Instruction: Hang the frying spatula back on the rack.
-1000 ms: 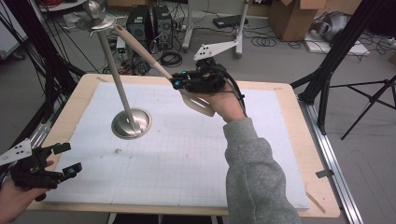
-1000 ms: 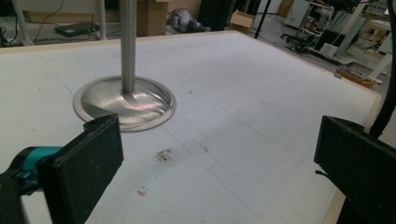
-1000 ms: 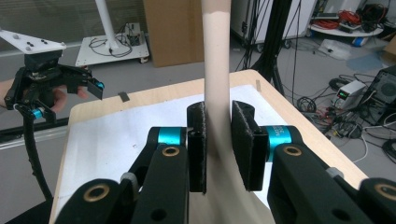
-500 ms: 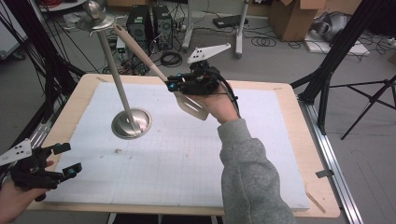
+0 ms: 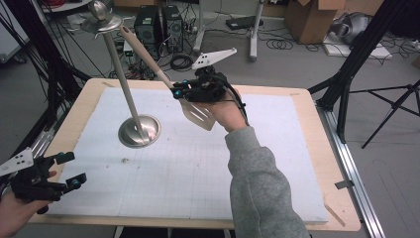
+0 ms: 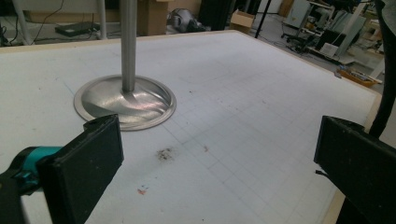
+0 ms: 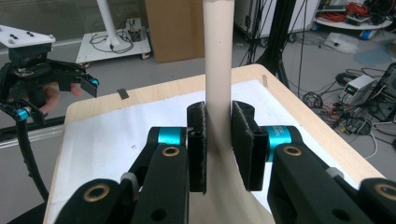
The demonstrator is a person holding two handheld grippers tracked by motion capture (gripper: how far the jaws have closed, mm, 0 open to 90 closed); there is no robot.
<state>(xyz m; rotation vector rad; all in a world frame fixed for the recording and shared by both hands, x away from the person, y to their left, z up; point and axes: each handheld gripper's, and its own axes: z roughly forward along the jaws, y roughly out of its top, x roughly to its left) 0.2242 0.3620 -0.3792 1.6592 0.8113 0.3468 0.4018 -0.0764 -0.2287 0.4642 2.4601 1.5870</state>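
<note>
Overhead, a pale cream slotted spatula (image 5: 197, 113), long handle slanting up, clamped in the right claw (image 5: 179, 92); left claw (image 5: 69, 170) apart.

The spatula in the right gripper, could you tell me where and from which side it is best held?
Grip the spatula on its neck, just above the slotted blade, as the right gripper does now. There the handle narrows, so the pads close flat on its two sides, leaving the long handle free to point up toward the stand.
</note>
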